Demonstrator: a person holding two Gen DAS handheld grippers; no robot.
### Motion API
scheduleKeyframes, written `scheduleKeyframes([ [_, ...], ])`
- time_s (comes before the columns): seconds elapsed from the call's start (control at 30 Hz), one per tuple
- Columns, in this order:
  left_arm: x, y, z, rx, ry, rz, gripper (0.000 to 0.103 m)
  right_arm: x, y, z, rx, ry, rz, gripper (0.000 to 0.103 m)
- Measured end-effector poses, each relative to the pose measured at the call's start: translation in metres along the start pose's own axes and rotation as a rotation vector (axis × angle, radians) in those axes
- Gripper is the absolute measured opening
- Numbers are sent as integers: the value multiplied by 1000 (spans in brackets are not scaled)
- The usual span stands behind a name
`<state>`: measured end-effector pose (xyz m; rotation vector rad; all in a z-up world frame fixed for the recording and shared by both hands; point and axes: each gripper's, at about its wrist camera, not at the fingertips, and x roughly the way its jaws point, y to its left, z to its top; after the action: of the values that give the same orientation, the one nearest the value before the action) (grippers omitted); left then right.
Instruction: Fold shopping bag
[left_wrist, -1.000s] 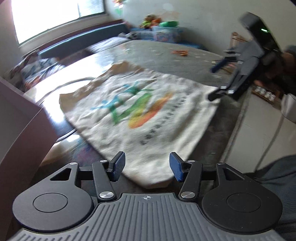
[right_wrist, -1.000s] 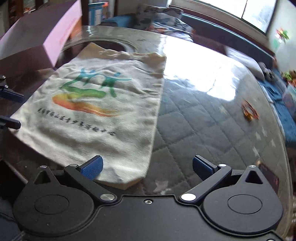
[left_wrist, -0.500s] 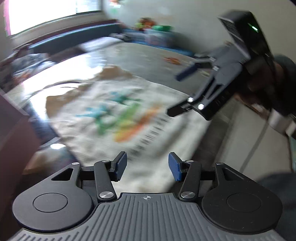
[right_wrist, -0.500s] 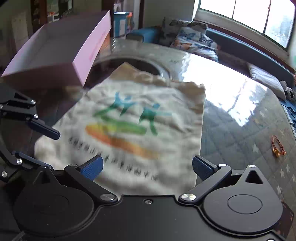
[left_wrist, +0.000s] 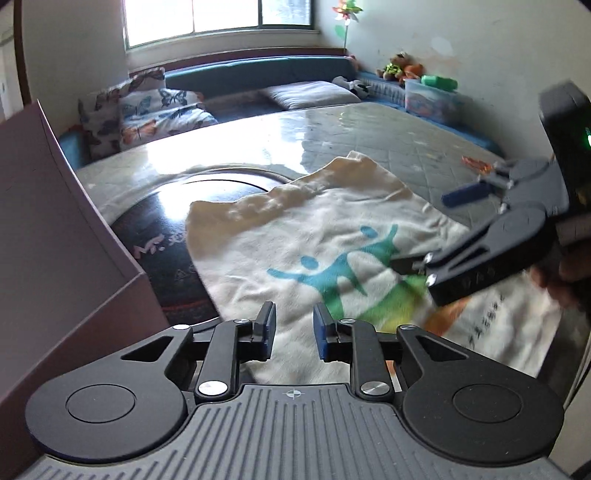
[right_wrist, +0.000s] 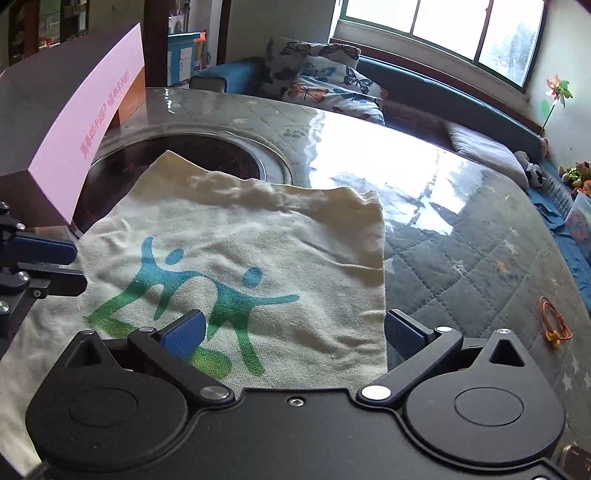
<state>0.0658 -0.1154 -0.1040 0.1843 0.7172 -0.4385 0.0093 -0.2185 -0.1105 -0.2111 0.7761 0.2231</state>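
On the glossy, quilt-patterned table top (right_wrist: 461, 266) the cream shopping bag (right_wrist: 258, 258) lies flat and unfolded, printed side up: blue-green figures w/ orange band and a line of dark text at its near end. Its far edge is rumpled and overlaps a dark round inset (right_wrist: 207, 155) in the table. Bag sits left of centre in the right wrist view, centre in the left wrist view.

My left gripper (left_wrist: 294, 326) hovers over the bag's near-left edge; jaws released, narrow gap, nothing between the blue pads (left_wrist: 320, 330). I can't tell whether it touches the cloth.

My right gripper (right_wrist: 291, 330) is above the bag's printed area toward its right edge; jaws released, spread wide, empty. In the left wrist view it (left_wrist: 424, 236) comes in from the right, above the bag; a hand (left_wrist: 565, 280) behind it is blurred.

A pink box (right_wrist: 66, 122) stands just beside the bag on the far left. An orange loop (right_wrist: 554, 321) lies on the table well apart, right. Butterfly-print pillows (right_wrist: 325, 81) and a window (right_wrist: 443, 22) are at the far side.
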Motion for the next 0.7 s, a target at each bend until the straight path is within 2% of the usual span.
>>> scheduleKeyframes([
  [0.33, 16, -5, 3, 6, -4, 10, 17, 7, -3, 0, -2, -2, 7, 103],
  [0.7, 15, 5, -5, 18, -6, 59, 17, 5, -35, -8, 29, 4, -52, 103],
])
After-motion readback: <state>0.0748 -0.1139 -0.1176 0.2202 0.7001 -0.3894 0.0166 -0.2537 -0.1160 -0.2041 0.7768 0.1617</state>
